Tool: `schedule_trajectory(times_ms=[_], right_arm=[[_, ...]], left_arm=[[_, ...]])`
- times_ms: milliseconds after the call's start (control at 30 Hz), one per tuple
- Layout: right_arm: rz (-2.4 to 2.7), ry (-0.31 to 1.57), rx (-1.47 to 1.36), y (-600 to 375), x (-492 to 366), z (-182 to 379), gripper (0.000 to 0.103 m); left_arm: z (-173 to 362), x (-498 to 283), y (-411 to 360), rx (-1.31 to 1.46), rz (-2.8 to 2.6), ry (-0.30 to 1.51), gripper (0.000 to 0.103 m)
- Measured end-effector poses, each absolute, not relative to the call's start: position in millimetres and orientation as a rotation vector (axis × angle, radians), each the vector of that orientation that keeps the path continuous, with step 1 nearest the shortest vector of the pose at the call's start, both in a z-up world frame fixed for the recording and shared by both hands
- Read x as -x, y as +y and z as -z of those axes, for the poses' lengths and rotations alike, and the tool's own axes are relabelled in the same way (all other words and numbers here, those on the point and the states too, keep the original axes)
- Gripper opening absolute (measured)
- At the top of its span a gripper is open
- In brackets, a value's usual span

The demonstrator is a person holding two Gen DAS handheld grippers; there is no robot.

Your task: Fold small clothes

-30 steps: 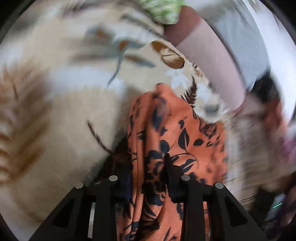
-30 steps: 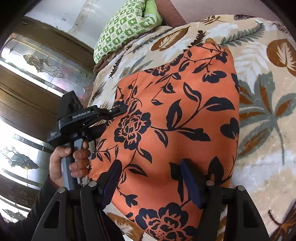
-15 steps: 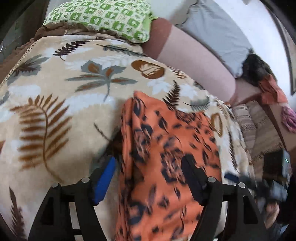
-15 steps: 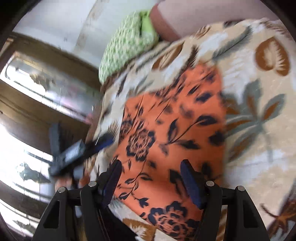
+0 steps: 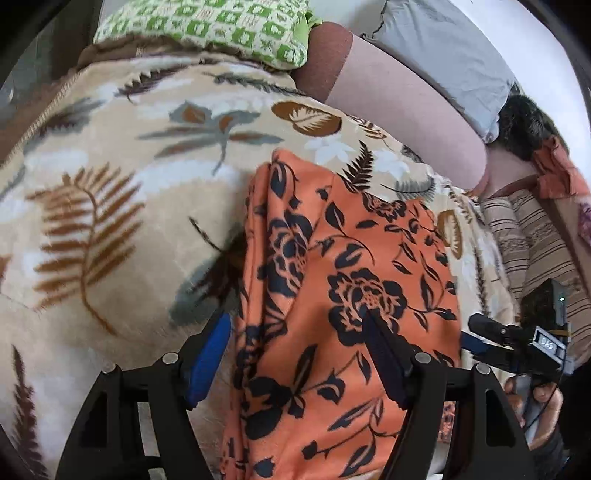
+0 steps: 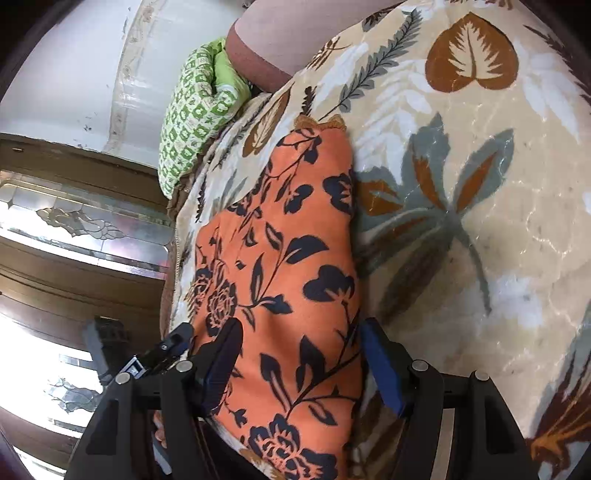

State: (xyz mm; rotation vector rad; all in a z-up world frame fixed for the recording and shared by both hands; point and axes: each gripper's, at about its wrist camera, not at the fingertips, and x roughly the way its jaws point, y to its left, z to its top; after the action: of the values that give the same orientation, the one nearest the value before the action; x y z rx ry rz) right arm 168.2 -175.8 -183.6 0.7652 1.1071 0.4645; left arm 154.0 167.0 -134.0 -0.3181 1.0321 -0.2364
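Note:
An orange garment with a dark floral print [image 5: 343,288] lies folded into a long strip on the leaf-patterned blanket [image 5: 110,206]. It also shows in the right wrist view [image 6: 280,280]. My left gripper [image 5: 295,343] is open, its jaws astride the near end of the garment, holding nothing. My right gripper [image 6: 299,354] is open, its jaws on either side of the garment's other end, holding nothing. The right gripper shows at the right edge of the left wrist view [image 5: 517,347], and the left gripper shows at the lower left of the right wrist view [image 6: 159,354].
A green patterned pillow [image 5: 207,29] lies at the head of the bed, also in the right wrist view [image 6: 195,110]. A pink bolster [image 5: 399,99] and grey pillow [image 5: 443,55] lie behind. Striped bedding [image 5: 532,243] is at the right. Wood and glass panels [image 6: 74,229] stand beside the bed.
My left gripper has let go of the garment and opened, then drawn back. The garment now lies folded narrower on the blanket. My right gripper has moved toward the garment's edge.

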Motion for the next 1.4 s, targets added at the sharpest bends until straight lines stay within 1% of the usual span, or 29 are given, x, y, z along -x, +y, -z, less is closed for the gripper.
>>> schedule_trajectory(times_ms=[133, 333, 533, 633, 667, 700, 733, 767, 800, 833, 867, 967, 1067, 1200, 1300, 1400], right_arm=[[-0.465, 1.119, -0.754, -174.6, -173.8, 186.0, 0.07], [-0.485, 1.134, -0.741, -165.8, -184.4, 189.0, 0.07], [-0.49, 1.164, -0.745, -154.2, -195.9, 198.6, 0.07], [-0.498, 1.187, -0.727, -144.2, -202.3, 204.2, 0.07], [-0.498, 1.193, -0.7, -139.7, -204.1, 204.3, 0.068], [-0.494, 1.196, -0.654, -134.2, -206.0, 202.0, 0.06], [-0.488, 1.206, -0.614, -129.4, -207.3, 199.3, 0.052], [-0.487, 1.21, -0.585, -126.2, -208.2, 195.2, 0.049], [-0.488, 1.205, -0.566, -124.9, -208.5, 190.5, 0.04], [-0.492, 1.195, -0.548, -124.0, -207.9, 184.6, 0.038], [-0.495, 1.186, -0.528, -122.8, -206.9, 179.0, 0.037], [-0.516, 1.13, -0.461, -119.2, -203.1, 152.2, 0.035], [-0.528, 1.044, -0.407, -128.7, -201.1, 115.1, 0.034], [-0.539, 0.94, -0.385, -165.6, -208.9, 67.4, 0.034], [-0.533, 0.901, -0.403, -199.7, -223.8, 55.1, 0.034], [-0.51, 0.914, -0.425, -230.0, -238.4, 67.7, 0.034]], left_arm=[[131.7, -159.7, 159.7, 0.244, 0.183, 1.025, 0.074], [136.8, -165.1, 155.9, 0.227, 0.189, 1.042, 0.074], [148.8, -168.2, 153.0, 0.224, 0.199, 1.077, 0.074], [162.7, -172.3, 154.2, 0.287, 0.232, 1.117, 0.074], [168.4, -174.0, 157.3, 0.338, 0.252, 1.127, 0.072], [169.8, -174.0, 158.9, 0.359, 0.261, 1.124, 0.066], [170.1, -173.6, 158.4, 0.372, 0.283, 1.126, 0.053], [168.7, -173.2, 156.9, 0.374, 0.297, 1.129, 0.044], [165.3, -172.0, 154.5, 0.363, 0.304, 1.124, 0.039], [161.9, -171.0, 152.9, 0.355, 0.304, 1.117, 0.032], [155.3, -169.3, 150.3, 0.344, 0.3, 1.103, 0.029], [136.9, -165.8, 145.1, 0.356, 0.319, 1.056, 0.027], [104.0, -162.8, 127.9, 0.342, 0.344, 0.971, 0.027], [59.9, -174.4, 95.4, 0.336, 0.382, 0.879, 0.028], [45.8, -190.5, 63.9, 0.298, 0.4, 0.85, 0.028], [56.8, -209.5, 35.7, 0.295, 0.411, 0.876, 0.028]])
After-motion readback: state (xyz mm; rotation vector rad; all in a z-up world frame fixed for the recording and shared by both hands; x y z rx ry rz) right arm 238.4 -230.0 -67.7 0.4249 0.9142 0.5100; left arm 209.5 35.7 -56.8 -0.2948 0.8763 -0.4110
